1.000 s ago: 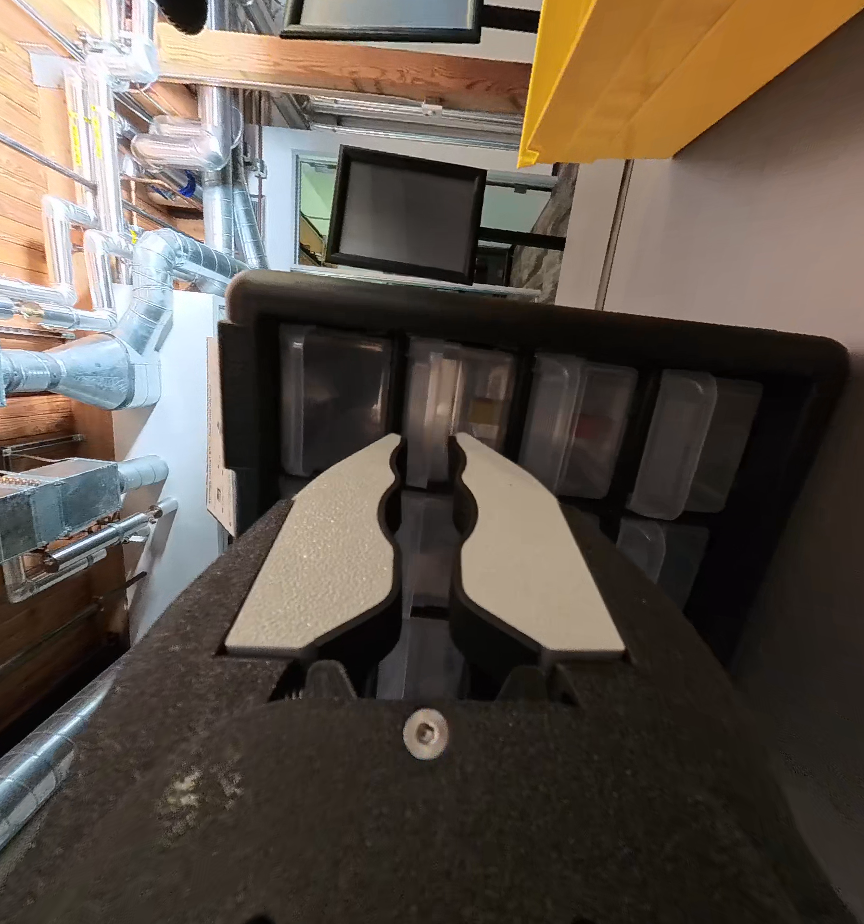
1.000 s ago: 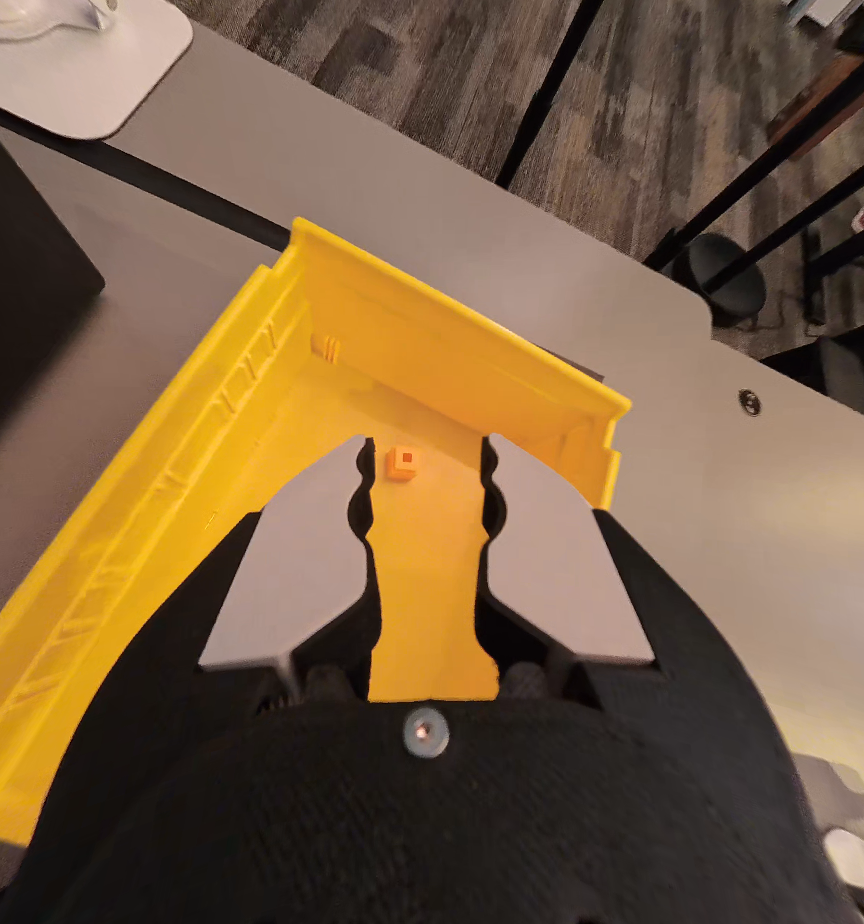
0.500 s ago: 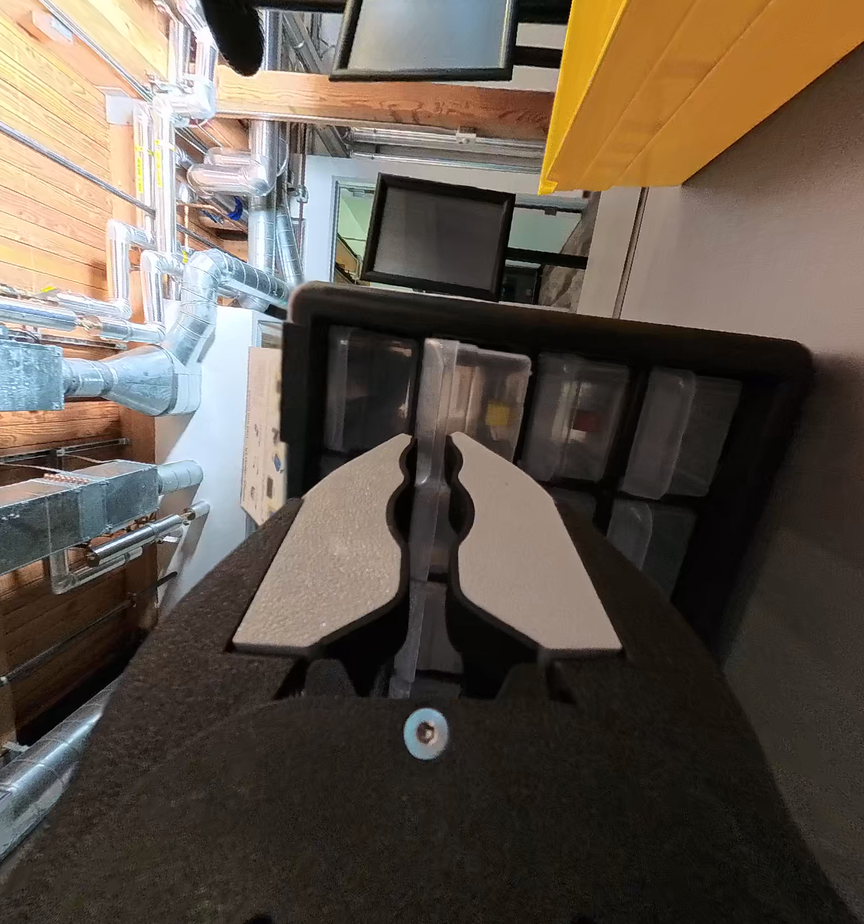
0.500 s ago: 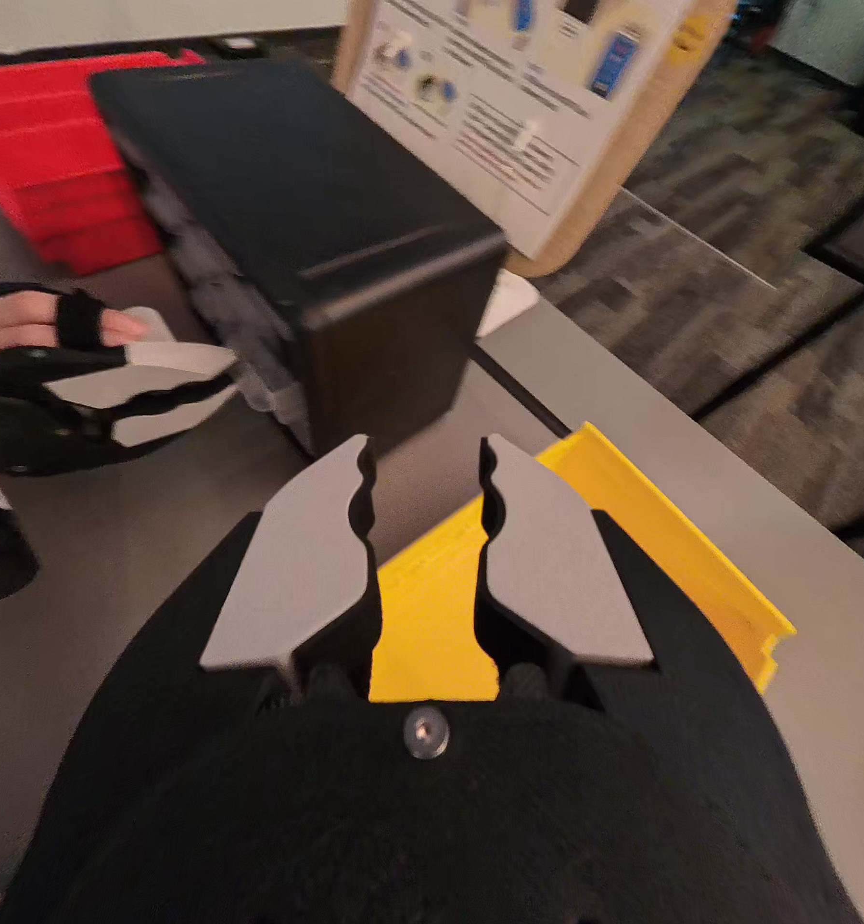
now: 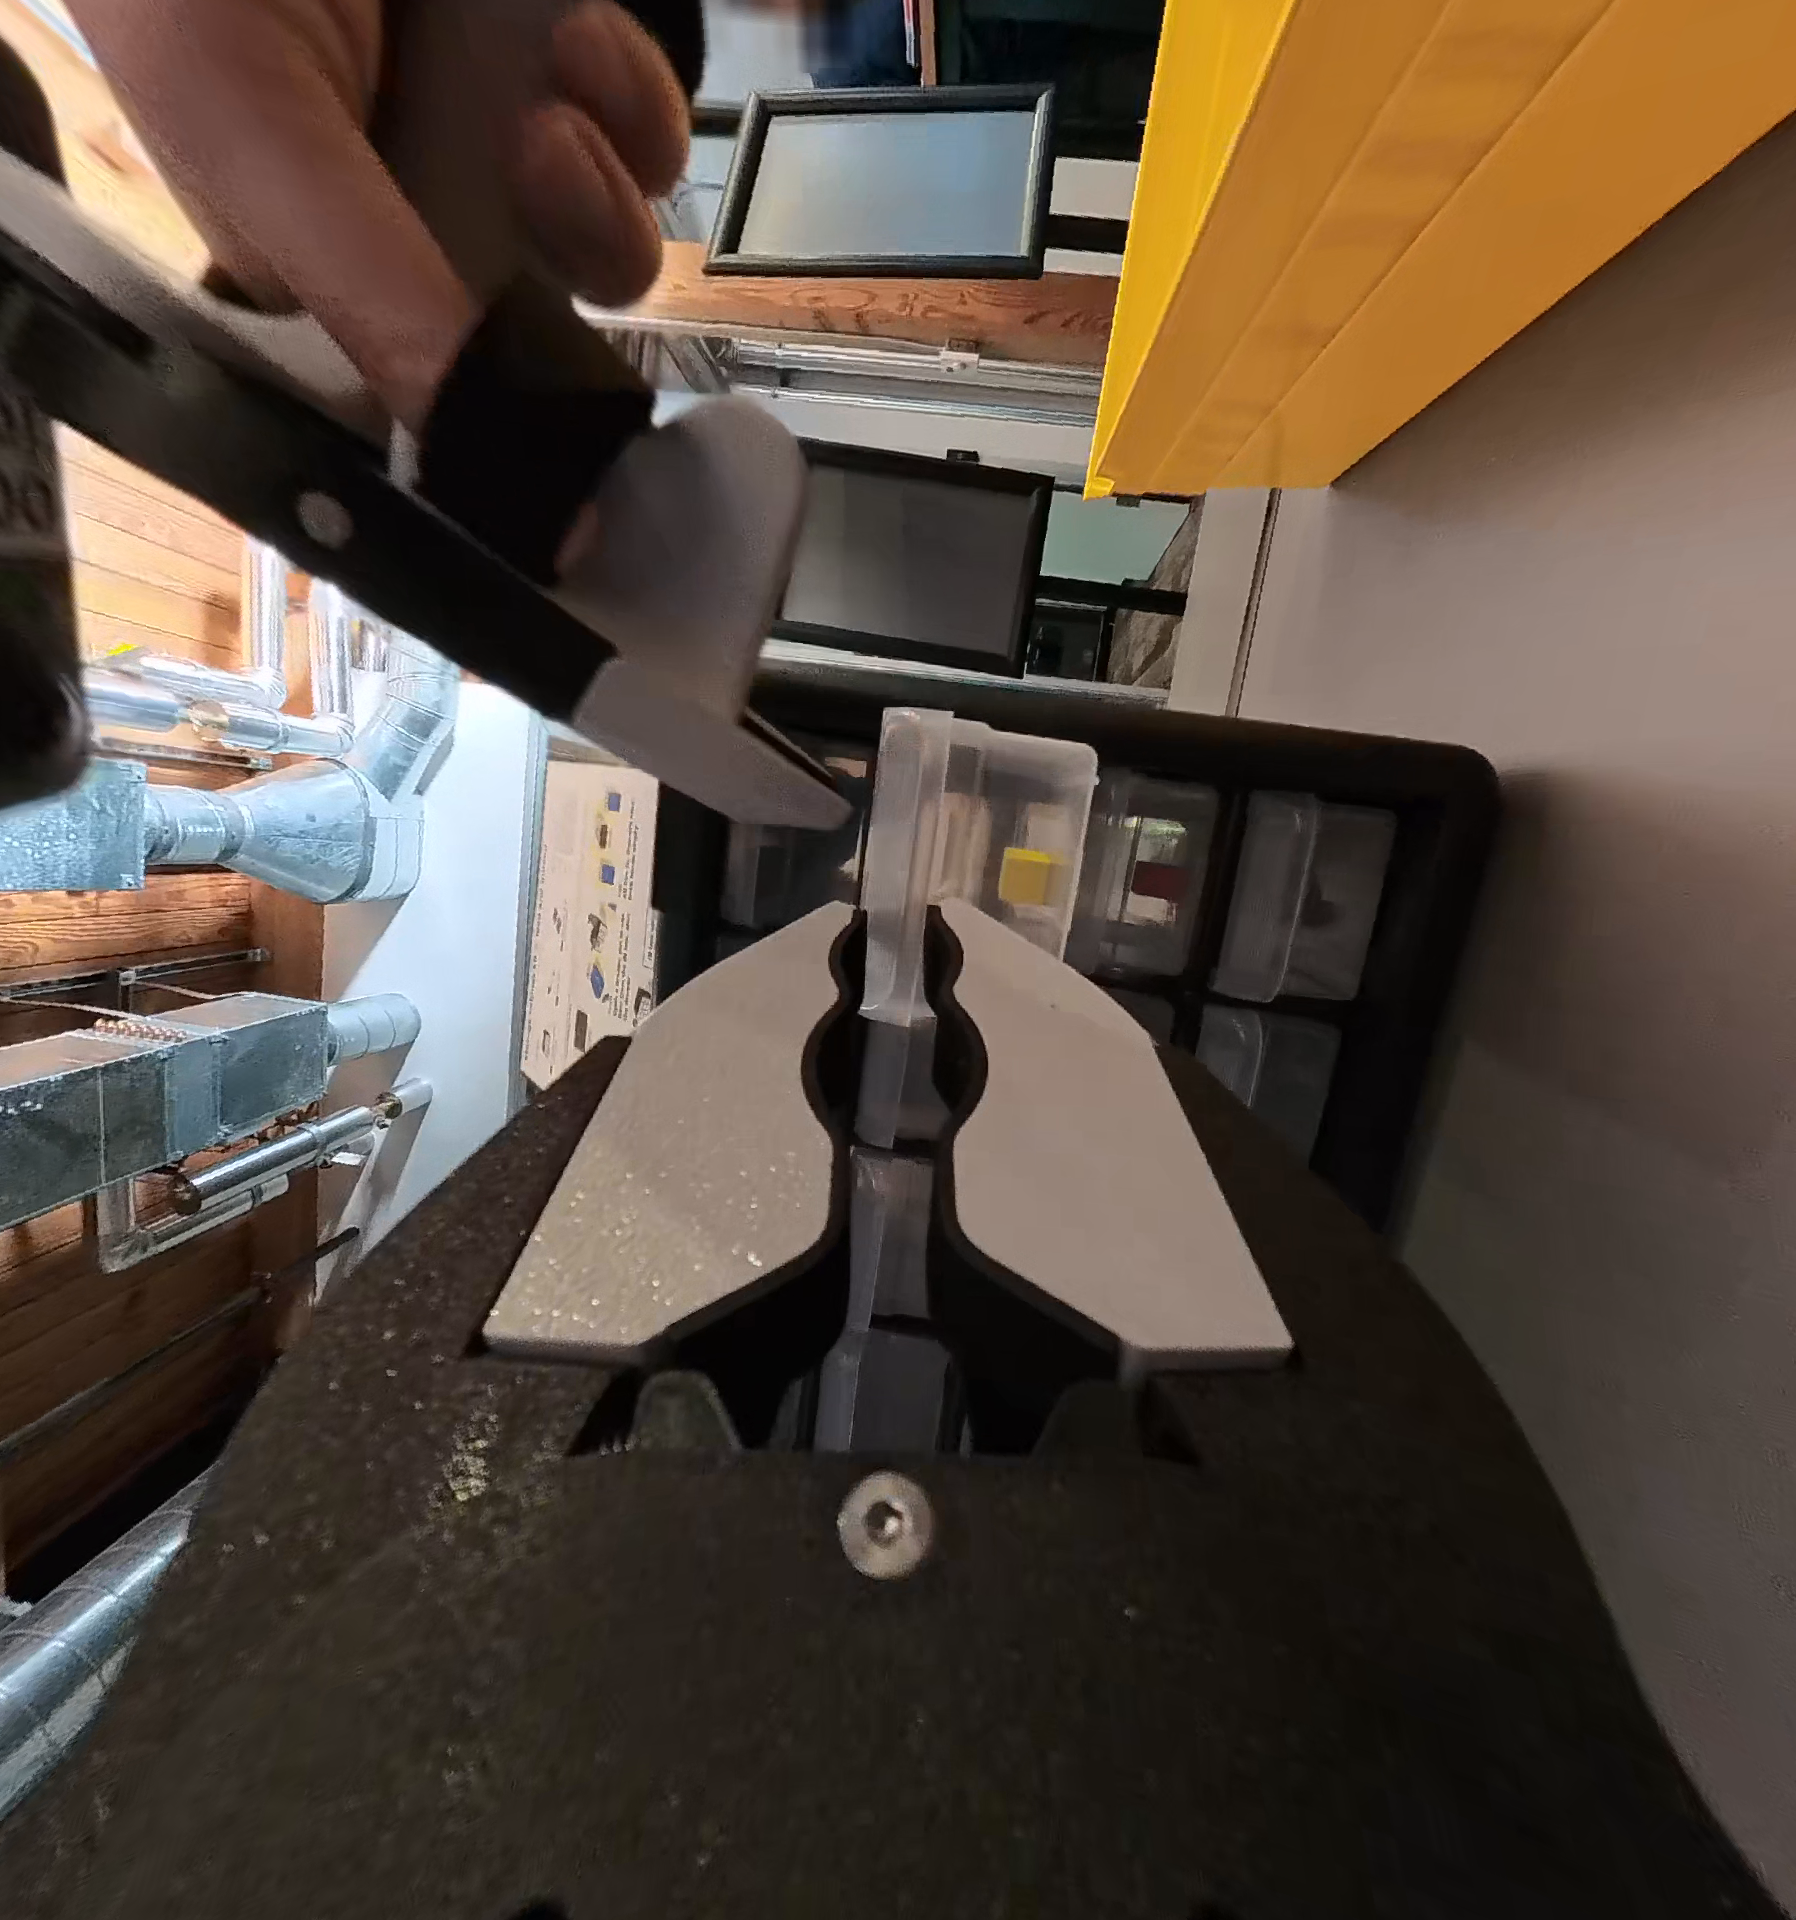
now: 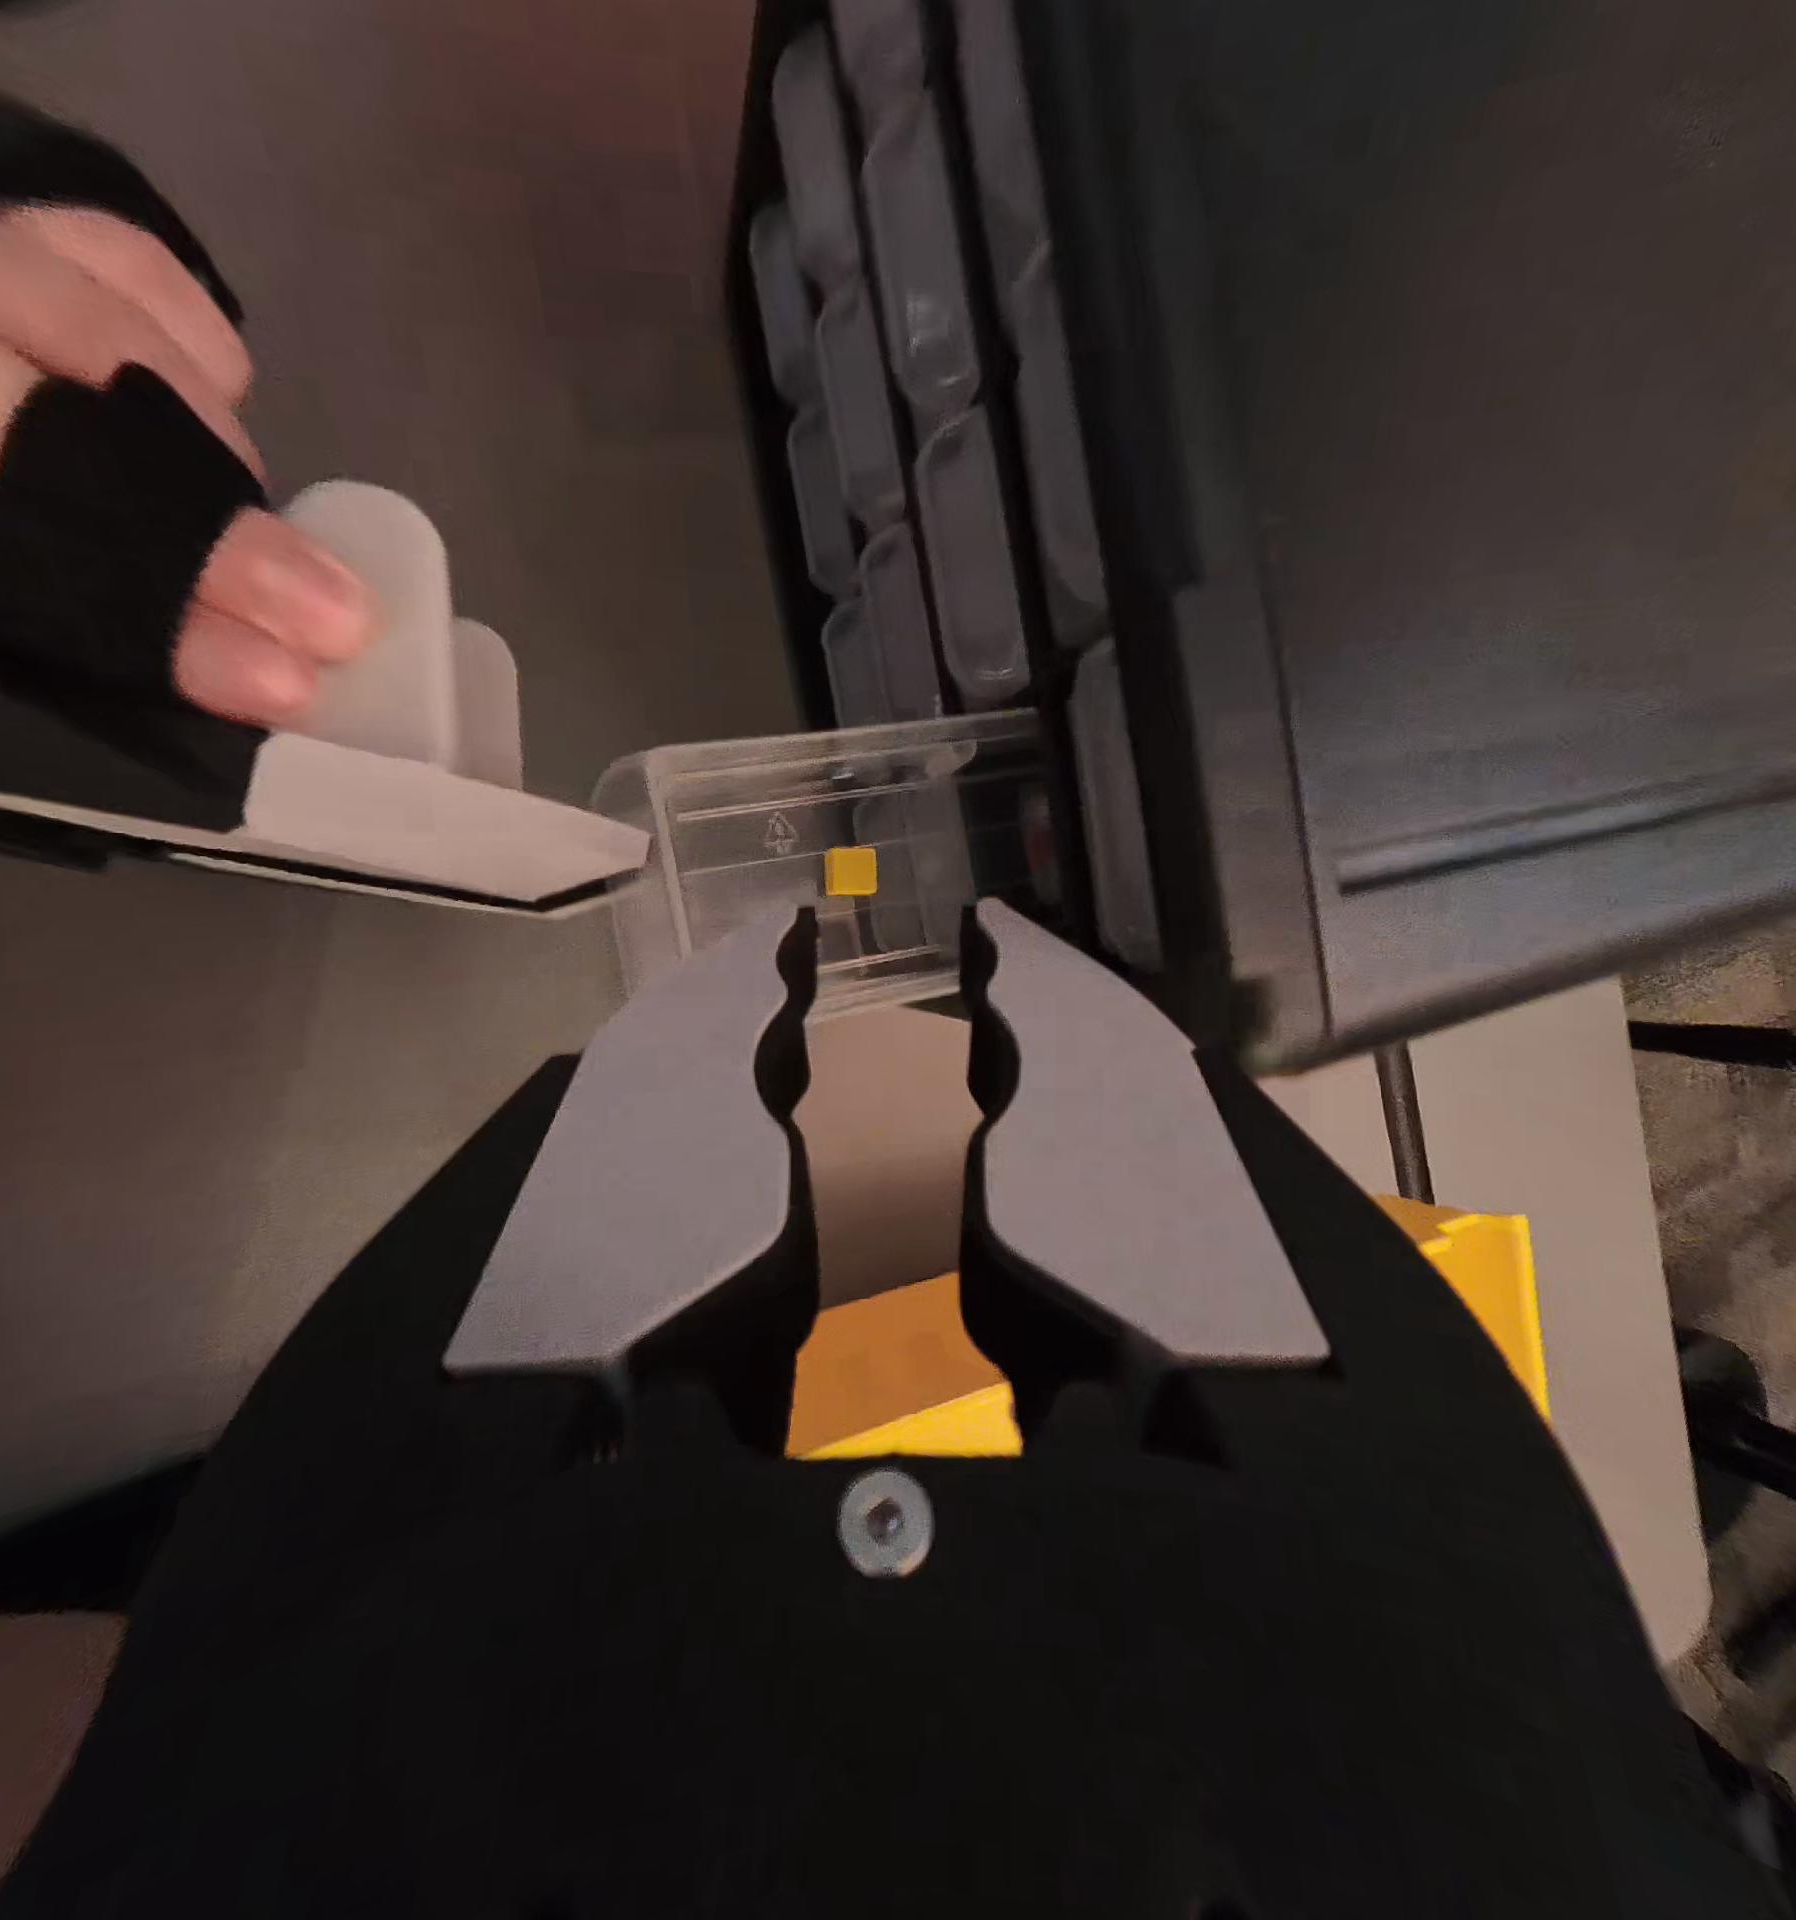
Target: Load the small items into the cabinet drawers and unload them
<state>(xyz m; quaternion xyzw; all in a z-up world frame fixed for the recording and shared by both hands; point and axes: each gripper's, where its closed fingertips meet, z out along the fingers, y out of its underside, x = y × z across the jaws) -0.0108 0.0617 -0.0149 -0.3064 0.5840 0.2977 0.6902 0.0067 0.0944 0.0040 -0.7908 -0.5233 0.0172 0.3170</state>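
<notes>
Moved: clear drawer (image 5: 982,821) now sticks out of the black cabinet (image 5: 1434,935); right gripper (image 6: 889,925) has swung over it.
Left gripper (image 5: 894,935): pinching the drawer's handle.
Right gripper: fingers apart, empty.
Inside drawer: yellow cube (image 6: 851,871).
Writing: poster (image 5: 593,925) too small to read.

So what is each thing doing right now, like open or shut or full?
Left gripper: jaws shut on the clear drawer's front handle.
Right gripper: jaws open, holding nothing.
Clear drawer: pulled partway out of the cabinet.
Yellow cube: lying inside the clear drawer.
Cabinet: other drawers pushed in.
</notes>
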